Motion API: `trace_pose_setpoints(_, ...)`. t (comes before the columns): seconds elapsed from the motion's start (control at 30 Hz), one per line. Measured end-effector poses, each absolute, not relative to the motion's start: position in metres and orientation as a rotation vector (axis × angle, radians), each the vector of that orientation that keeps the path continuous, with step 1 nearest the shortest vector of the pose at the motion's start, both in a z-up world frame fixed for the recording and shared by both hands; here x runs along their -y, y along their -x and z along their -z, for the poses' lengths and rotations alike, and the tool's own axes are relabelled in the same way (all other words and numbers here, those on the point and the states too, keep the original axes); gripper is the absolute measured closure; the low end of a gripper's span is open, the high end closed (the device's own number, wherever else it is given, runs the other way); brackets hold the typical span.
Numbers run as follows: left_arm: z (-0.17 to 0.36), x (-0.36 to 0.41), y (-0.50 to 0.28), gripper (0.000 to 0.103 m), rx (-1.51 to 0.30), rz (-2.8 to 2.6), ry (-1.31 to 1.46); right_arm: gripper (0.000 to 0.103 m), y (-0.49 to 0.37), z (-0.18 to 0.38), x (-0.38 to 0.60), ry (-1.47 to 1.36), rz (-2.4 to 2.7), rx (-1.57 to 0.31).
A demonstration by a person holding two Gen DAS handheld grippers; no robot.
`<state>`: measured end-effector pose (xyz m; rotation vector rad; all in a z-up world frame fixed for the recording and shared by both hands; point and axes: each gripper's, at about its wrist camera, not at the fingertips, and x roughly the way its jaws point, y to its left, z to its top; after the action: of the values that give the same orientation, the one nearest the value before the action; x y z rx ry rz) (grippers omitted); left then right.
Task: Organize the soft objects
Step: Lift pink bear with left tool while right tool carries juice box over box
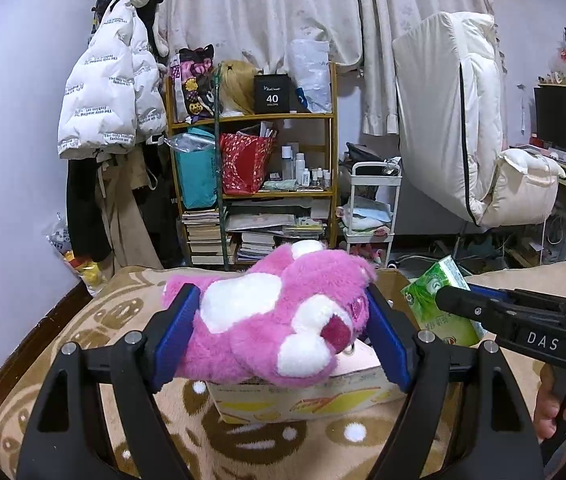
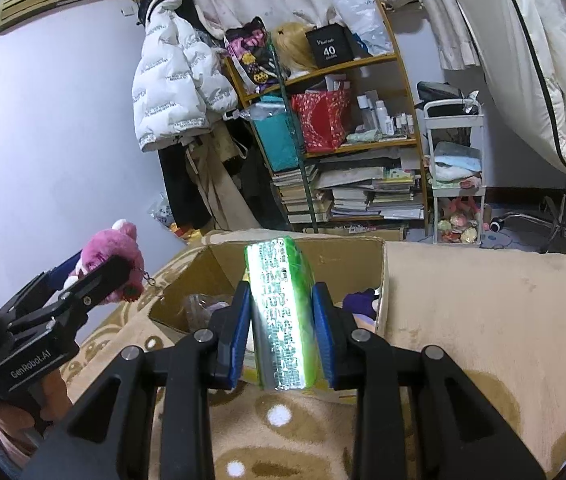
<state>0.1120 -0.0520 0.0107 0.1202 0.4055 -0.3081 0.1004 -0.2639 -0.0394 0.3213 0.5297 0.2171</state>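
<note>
While left gripper (image 1: 281,330) jaws pinch pink plush (image 1: 275,320), right gripper (image 2: 281,326) jaws pinch green tissue pack (image 2: 283,312) over cardboard box (image 2: 363,256).

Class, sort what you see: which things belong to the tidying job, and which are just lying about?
Job: pink plush bear in left gripper; green tissue pack in right gripper; cardboard box.

Lying about: white puffer jacket, bookshelf, white cart.

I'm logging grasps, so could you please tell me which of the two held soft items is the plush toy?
The left hand-held gripper holds it: the pink plush bear, furry with white patches. The right hand-held gripper grips a glossy green tissue pack instead.
</note>
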Motion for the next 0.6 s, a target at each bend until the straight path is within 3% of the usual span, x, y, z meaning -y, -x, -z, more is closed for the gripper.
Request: trace_pose_setpoints(0.6,0.033,0.056,-0.165,0.02,-0.567,0.257,-0.137,0.07,-0.139,0.069,0.262,-0.294,-0.239,-0.604)
